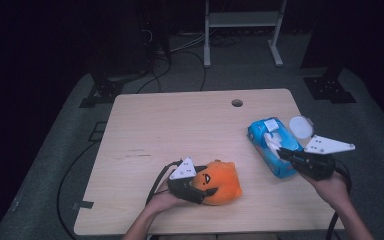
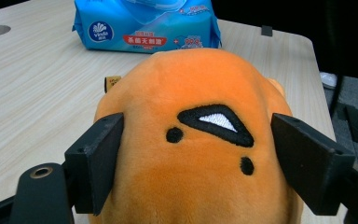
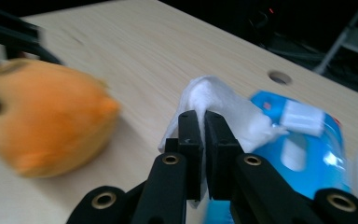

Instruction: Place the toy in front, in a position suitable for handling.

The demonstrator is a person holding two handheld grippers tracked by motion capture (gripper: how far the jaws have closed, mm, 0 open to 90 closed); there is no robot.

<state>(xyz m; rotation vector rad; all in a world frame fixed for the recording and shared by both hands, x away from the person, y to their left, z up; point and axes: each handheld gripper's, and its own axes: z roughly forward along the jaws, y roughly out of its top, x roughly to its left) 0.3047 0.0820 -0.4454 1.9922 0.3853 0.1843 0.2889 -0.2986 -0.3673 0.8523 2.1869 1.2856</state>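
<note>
A light wooden table [image 1: 180, 130] stands in a dim room, with 2 forearms coming in from its near edge, each hand holding a hand-held gripper.

The left hand-held gripper [image 1: 200, 186] lies low near the front edge of the table, against an orange plush toy [image 1: 221, 182]. In the left gripper view its 2 black jaws stand on either side of the orange plush toy [image 2: 200, 140], which bulges up between them and shows a stitched black and white eye and 2 black dots. The jaws are partly open and sit close to the plush on both sides; whether the pads press on it cannot be told.

The right hand-held gripper [image 1: 281, 151] is at the right side of the table, over a blue pack of wet wipes [image 1: 272, 145] whose round white lid [image 1: 300, 126] is flipped open. In the right gripper view the right hand-held gripper [image 3: 204, 122] has its jaws closed together on a white wipe [image 3: 223, 105], which runs from the pads to the opening of the blue pack of wet wipes [image 3: 307, 154]. The toy lies just left of the pack, apart from it.
</note>
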